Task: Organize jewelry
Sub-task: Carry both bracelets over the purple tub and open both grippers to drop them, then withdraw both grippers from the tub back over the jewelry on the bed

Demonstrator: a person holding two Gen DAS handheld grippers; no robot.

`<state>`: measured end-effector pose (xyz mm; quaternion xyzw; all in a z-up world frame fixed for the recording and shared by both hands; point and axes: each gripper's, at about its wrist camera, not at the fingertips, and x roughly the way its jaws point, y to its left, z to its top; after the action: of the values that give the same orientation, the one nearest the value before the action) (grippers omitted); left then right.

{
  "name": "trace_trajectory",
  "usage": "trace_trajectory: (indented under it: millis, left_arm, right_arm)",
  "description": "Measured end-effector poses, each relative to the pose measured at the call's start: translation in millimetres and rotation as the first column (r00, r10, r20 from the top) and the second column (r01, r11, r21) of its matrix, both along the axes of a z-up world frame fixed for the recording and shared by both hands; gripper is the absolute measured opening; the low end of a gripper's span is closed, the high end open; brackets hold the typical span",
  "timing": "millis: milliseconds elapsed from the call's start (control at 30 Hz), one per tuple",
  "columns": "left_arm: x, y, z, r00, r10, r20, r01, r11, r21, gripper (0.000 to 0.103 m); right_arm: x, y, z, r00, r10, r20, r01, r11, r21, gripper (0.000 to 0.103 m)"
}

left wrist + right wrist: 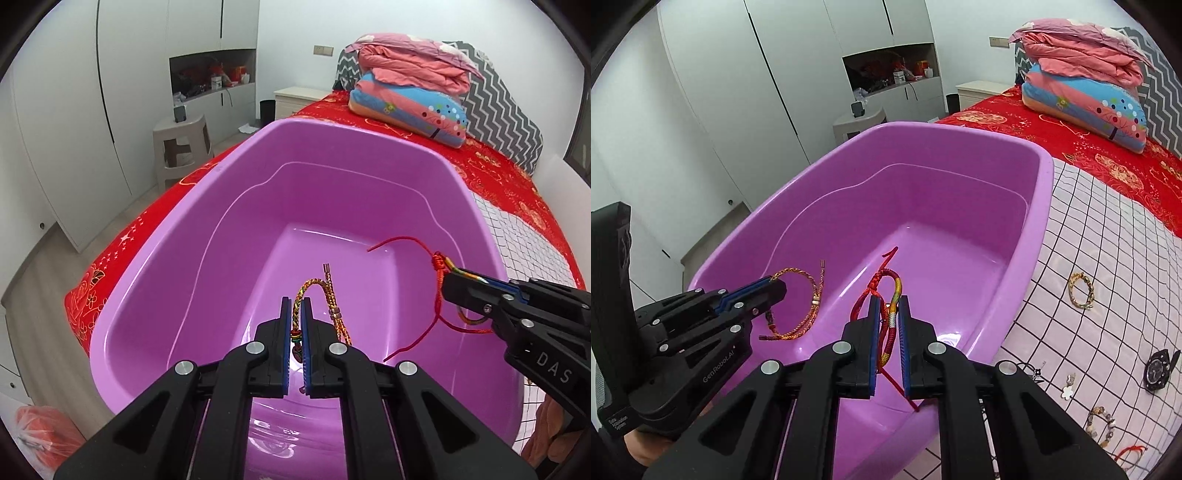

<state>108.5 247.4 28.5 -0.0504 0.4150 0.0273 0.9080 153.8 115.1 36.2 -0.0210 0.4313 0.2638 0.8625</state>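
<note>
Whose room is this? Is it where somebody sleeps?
Most likely a bedroom. There is a bed with a red bedspread, folded quilts piled at its head, and tall white wardrobe doors along the wall. A purple tub sits on the bed.

Bright even indoor light, soft glare on the purple tub (177, 229) floor, fisheye-curved dark corners, sharp focus

1. A bed (1108, 162) under a red patterned cover carries a purple plastic tub (1043, 206) beside a white checked cloth (1108, 236).
2. Jewelry lies spread on the cloth: a gold chain bracelet (1080, 290), a black watch (1156, 369), a flower charm (1066, 392) and a beaded bracelet (1102, 424).
3. Folded bedding (410, 92) is stacked at the far end of the bed.
</note>
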Motion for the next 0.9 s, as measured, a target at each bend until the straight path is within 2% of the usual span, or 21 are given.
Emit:
trace_trajectory:
  millis: [67,133,167,200,233,267,300,400,600,900]
  left_arm:
    - [0,2,-2,1.0,0.007,-0.006,-0.007,1.0,0.002,0.006]
    - [-1,3,-2,1.0,0.019,-0.011,-0.019,1.0,0.01,0.009]
    - [-2,3,-2,1.0,0.022,-0.013,-0.022,1.0,0.012,0.014]
    - [-3,4,-2,0.999,0.03,-0.016,-0.029,0.999,0.017,0.033]
    - [-4,5,-1,0.999,0.04,-0.013,-0.039,0.999,0.021,0.065]
    - [-7,7,2,0.999,0.054,0.002,-0.054,0.998,0.026,0.076]
    - [-9,8,4,0.998,0.063,0.022,-0.064,0.998,0.027,0.083]
    - [-14,11,9,0.997,0.075,0.035,-0.077,0.996,0.045,0.083]
    - [-16,14,11,0.994,0.103,0.019,-0.104,0.994,0.04,0.091]
    - [-17,13,12,0.994,0.109,0.01,-0.109,0.993,0.035,0.094]
  right_arm:
    - [0,0,0,1.0,-0.001,0.003,0.001,1.0,-0.01,0.01]
    - [-1,1,1,1.0,-0.001,0.008,0.001,1.0,-0.022,0.02]
    - [-1,0,2,1.0,-0.004,0.016,0.005,1.0,-0.028,0.025]
    - [-3,0,4,1.0,-0.008,0.026,0.008,0.999,-0.034,0.035]
    - [-5,0,6,0.999,-0.007,0.038,0.008,0.999,-0.038,0.037]
    - [-5,-1,6,0.999,-0.008,0.045,0.01,0.999,-0.043,0.037]
    - [-6,-1,7,0.999,-0.008,0.05,0.011,0.999,-0.051,0.038]
    - [-8,-4,9,0.998,-0.009,0.061,0.013,0.998,-0.06,0.038]
    - [-12,-10,13,0.998,-0.018,0.068,0.021,0.998,-0.051,0.039]
    - [-17,-16,17,0.997,-0.028,0.073,0.031,0.999,-0.035,0.042]
